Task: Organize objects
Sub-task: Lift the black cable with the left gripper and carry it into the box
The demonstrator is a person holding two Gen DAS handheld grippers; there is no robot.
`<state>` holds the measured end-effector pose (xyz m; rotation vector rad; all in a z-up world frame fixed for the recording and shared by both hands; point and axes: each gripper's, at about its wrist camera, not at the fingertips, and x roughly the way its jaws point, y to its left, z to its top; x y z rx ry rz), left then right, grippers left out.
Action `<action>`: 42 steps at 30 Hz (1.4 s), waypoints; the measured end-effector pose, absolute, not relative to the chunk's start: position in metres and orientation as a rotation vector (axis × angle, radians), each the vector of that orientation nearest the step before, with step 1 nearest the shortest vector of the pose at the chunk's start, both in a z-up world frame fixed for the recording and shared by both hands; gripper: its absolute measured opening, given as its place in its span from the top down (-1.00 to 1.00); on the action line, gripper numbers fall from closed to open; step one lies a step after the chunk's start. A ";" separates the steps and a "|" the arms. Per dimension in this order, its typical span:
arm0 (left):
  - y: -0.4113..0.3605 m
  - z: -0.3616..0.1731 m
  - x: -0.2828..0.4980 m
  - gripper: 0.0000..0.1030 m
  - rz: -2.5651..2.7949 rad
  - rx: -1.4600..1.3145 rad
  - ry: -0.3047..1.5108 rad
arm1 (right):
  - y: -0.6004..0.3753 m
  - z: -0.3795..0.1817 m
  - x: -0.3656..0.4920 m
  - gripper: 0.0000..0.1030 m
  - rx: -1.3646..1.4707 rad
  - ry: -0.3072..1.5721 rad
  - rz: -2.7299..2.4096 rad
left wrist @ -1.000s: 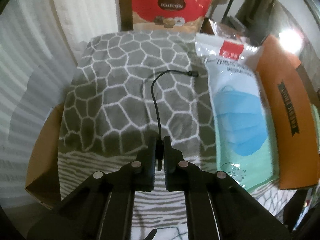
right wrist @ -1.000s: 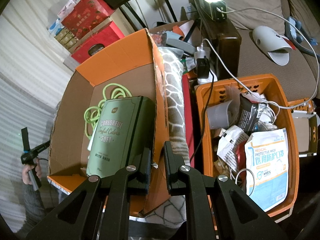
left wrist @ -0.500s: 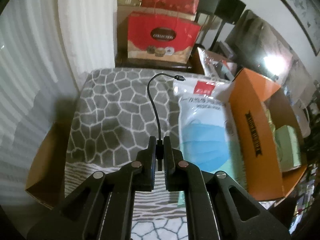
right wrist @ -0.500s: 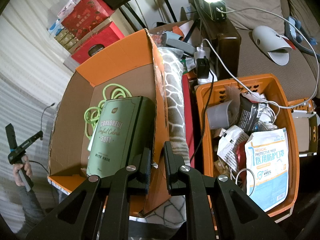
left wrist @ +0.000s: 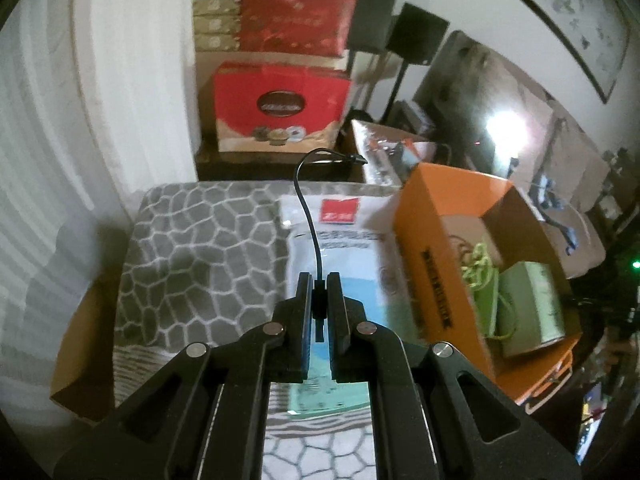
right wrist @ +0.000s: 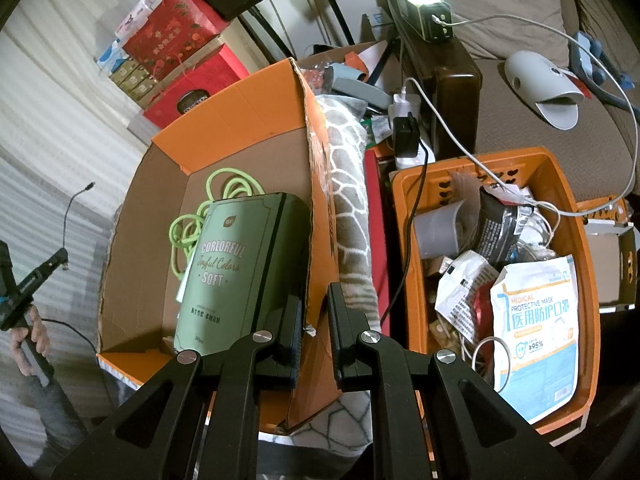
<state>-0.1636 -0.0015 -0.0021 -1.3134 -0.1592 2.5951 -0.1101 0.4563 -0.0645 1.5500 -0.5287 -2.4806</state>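
The left gripper has its jaws pinched on the plug end of a short black cable, which stands up from the pads and curls over toward 12 o'clock, its far connector hanging free above the grey patterned blanket. A packet of face masks lies on the blanket directly under the cable. The orange cardboard box sits at 3 o'clock of the gripper, holding a green tissue pack and a lime-green cord. In the right wrist view the right gripper hangs over the near wall of that box with jaws pressed nearly together and nothing seen between them; whether a pad touches the cardboard edge cannot be told. An orange basket of loose packets sits at 3 o'clock. Judged step: carrying the cable toward a container (most likely the box, where a cord already lies). The next move calls for swinging toward 3 o'clock, clearing the box wall, lowering inside, then releasing so the springy cable does not flick out.
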 end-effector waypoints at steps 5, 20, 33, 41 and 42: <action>0.026 0.007 -0.162 0.88 2.568 -1.280 -0.128 | 0.456 -0.065 -0.110 0.79 1.549 -0.531 -2.480; 0.098 0.008 -0.157 0.88 2.477 -1.267 -0.047 | 0.453 -0.062 -0.111 0.79 1.536 -0.549 -2.479; 0.135 -0.004 -0.157 0.88 2.418 -1.286 -0.017 | 0.453 -0.062 -0.110 0.79 1.530 -0.556 -2.479; 0.158 -0.019 -0.158 0.88 2.389 -1.307 0.008 | 0.453 -0.062 -0.110 0.79 1.527 -0.560 -2.479; 0.160 -0.022 -0.158 0.88 2.386 -1.312 0.010 | 0.453 -0.062 -0.109 0.79 1.528 -0.559 -2.479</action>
